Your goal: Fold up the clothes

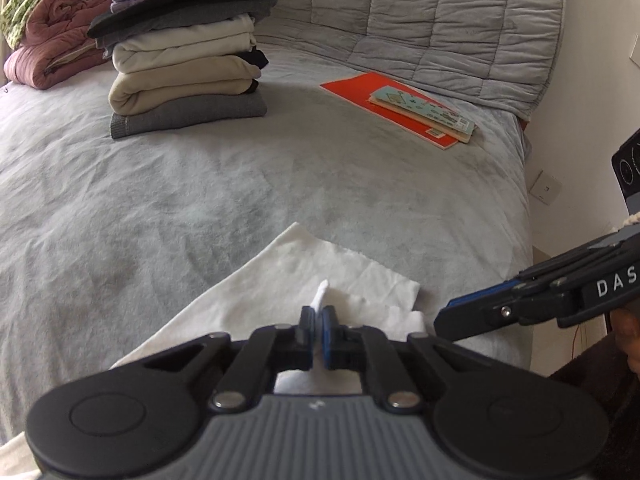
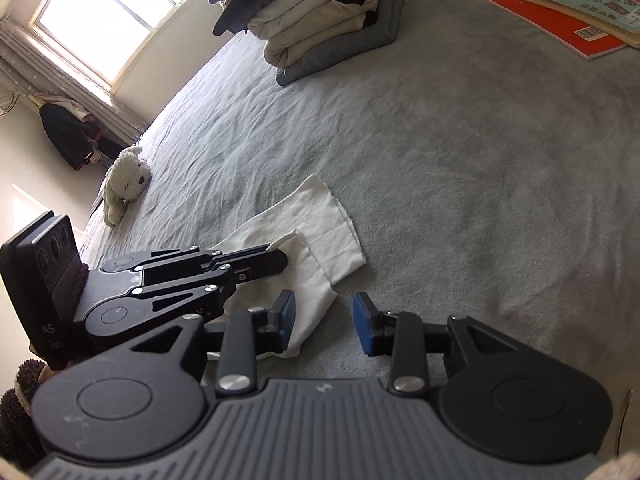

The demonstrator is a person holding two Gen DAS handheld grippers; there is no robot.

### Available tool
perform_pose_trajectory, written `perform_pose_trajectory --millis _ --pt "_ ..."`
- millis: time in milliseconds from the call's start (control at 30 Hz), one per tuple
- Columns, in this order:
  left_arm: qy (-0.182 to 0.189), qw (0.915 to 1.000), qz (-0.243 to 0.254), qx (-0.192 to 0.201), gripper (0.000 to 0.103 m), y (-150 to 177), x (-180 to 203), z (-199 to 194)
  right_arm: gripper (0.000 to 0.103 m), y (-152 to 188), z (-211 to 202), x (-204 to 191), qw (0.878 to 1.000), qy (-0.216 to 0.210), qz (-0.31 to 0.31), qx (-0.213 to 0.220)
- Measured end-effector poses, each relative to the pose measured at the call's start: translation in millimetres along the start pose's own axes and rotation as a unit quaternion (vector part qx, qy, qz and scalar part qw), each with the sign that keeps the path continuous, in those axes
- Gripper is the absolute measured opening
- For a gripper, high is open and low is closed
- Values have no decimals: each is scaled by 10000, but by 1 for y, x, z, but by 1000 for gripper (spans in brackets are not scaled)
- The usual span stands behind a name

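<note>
A white garment (image 1: 304, 264) lies on the grey bed (image 1: 180, 200) close in front of me, partly folded over itself. My left gripper (image 1: 318, 316) is shut on a pinched-up fold of it; a tuft of white cloth sticks out above the blue pads. From the right wrist view the left gripper (image 2: 280, 254) grips the white garment (image 2: 332, 220) at its inner fold. My right gripper (image 2: 322, 314) stands open just right of the garment's near edge, over bare sheet, with nothing between its fingers. Seen from the left wrist, the right gripper (image 1: 444, 320) reaches in from the right beside the cloth's corner.
A tall stack of folded clothes (image 1: 188, 60) stands at the far left of the bed, with a rolled pink duvet (image 1: 56, 40) behind it. A red book and smaller booklets (image 1: 404, 108) lie far right. A white plush toy (image 2: 124, 184) rests near the bed's left edge.
</note>
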State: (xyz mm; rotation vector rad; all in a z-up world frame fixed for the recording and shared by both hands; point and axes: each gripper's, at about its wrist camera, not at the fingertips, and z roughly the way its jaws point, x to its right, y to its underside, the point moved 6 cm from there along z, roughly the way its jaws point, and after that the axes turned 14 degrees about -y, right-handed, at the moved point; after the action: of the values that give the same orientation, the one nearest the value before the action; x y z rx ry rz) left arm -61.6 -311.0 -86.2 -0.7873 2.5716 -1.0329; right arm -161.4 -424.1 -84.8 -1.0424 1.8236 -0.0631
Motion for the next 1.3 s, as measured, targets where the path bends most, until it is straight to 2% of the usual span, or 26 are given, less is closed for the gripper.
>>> perform_pose_trajectory --millis 100,267,400,500,600,700,800,900,1033,1067,1133,1200,1300 --pt "-206 9996 -146 134 4 -1 -11 -7 37 -2 -1 1 10000 -8 28 49" --pt "-503 9979 -416 23 4 8 -36 -5 37 -7 0 -7 9996 -180 -122 168" --pt "-466 9965 -688 -24 4 12 -47 -2 37 -15 7 -19 9975 -497 -373 338" --pt "-467 9960 -761 -17 4 12 -48 -1 37 -18 15 -23 9962 -549 -588 326" --pt "-477 9963 -721 0 4 14 -47 -1 34 -13 28 -31 9904 -265 -1344 189" --pt "-486 9965 -681 38 4 14 -46 -1 28 1 43 -37 9697 355 -2415 -17" --pt "-489 9967 -643 76 4 14 -46 -1 25 14 54 -38 9535 580 -2951 -218" --pt "-501 9969 -598 105 4 15 -44 -2 25 20 56 -40 9451 613 -3200 -258" --pt "-523 9969 -573 113 4 15 -43 -2 25 20 59 -41 9466 592 -3158 -258" --pt "-536 9969 -569 111 4 14 -43 -2 22 21 62 -40 9452 654 -3187 -275" --pt "-583 9967 -550 142 4 14 -42 -3 4 23 62 -41 9416 728 -3280 -229" --pt "-689 9958 -519 298 4 11 -40 -8 1 25 58 -43 9408 728 -3307 -141" --pt "-742 9927 -535 789 3 0 -36 -24 1 23 41 -51 9432 702 -3244 138"
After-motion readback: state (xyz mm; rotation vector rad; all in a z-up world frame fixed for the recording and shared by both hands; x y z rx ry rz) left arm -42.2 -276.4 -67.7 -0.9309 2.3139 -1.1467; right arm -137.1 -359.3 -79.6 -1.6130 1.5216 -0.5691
